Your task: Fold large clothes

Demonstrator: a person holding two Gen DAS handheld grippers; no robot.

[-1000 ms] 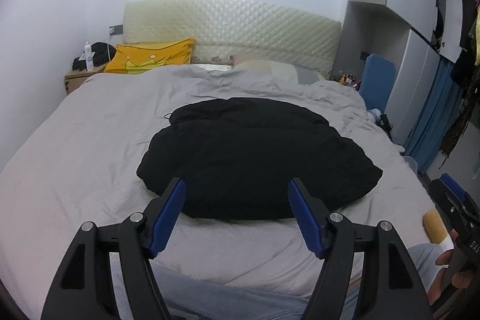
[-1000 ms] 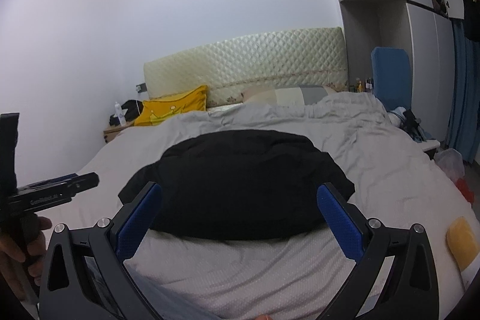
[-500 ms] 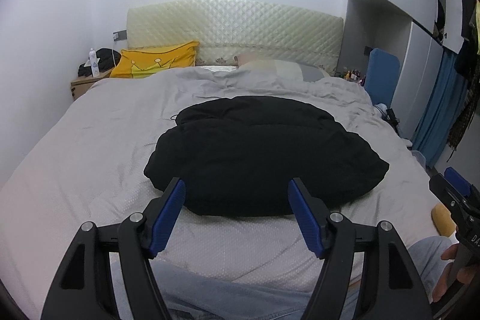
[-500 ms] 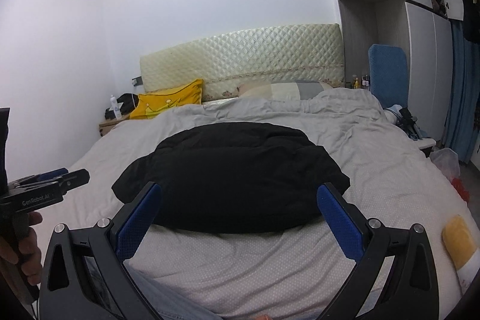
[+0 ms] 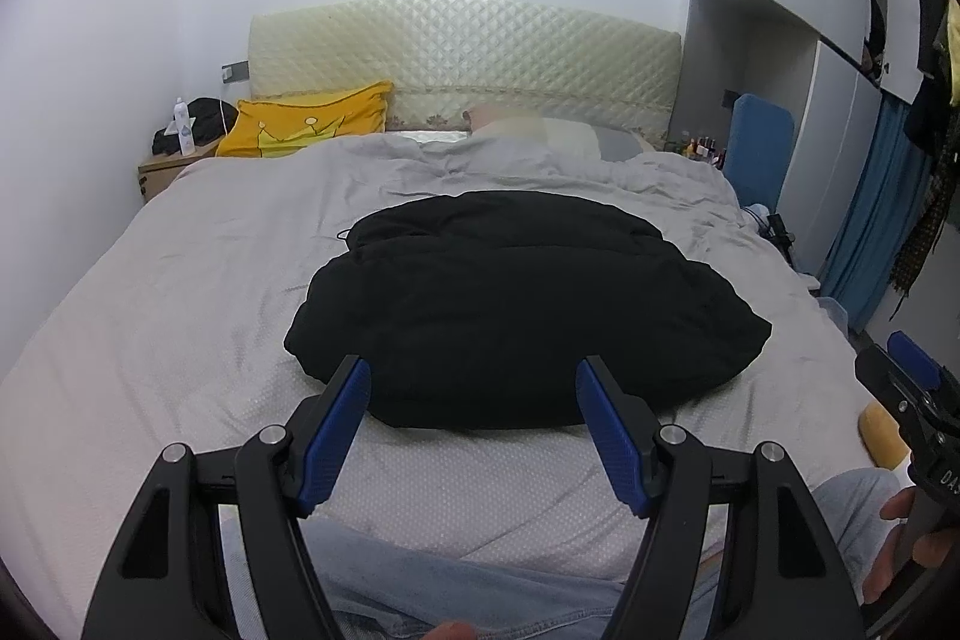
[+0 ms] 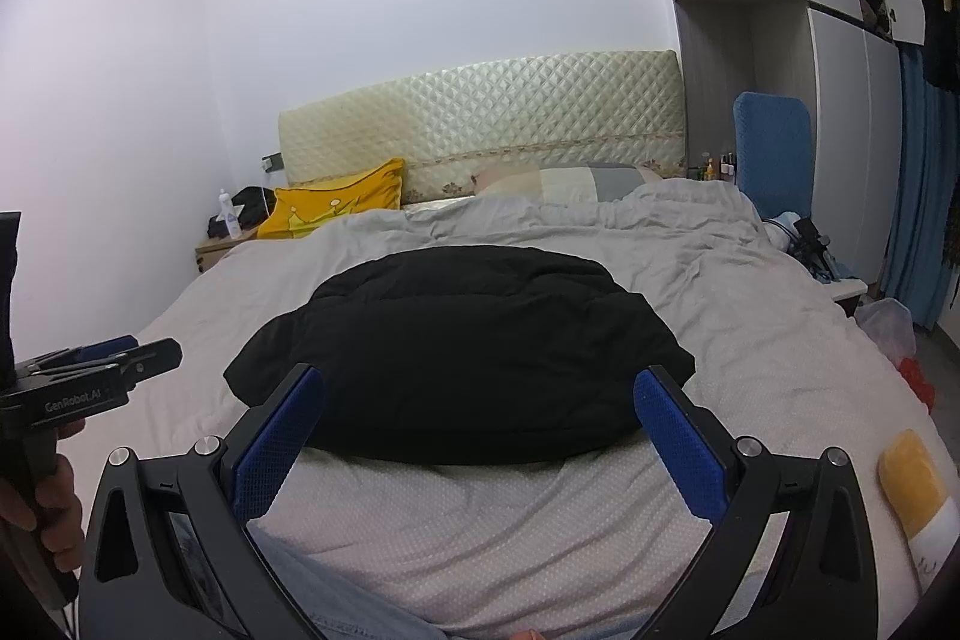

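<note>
Black puffy jacket [image 5: 516,310] lying mid-bed on grey bedspread [image 5: 180,292], near foot edge; left gripper [image 5: 471,379] and right gripper [image 6: 480,388] both wide open, empty, above foot edge; likely soft, bulky, light, best pinched at near hem corners.

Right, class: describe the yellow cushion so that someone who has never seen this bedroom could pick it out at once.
Start at the cream quilted headboard at the far end of the bed. At its left end, next to the wooden nightstand, a yellow cushion leans against it. It is the only bright yellow pillow there, with a crown drawn on it; the pillow beside it is pale.
</note>
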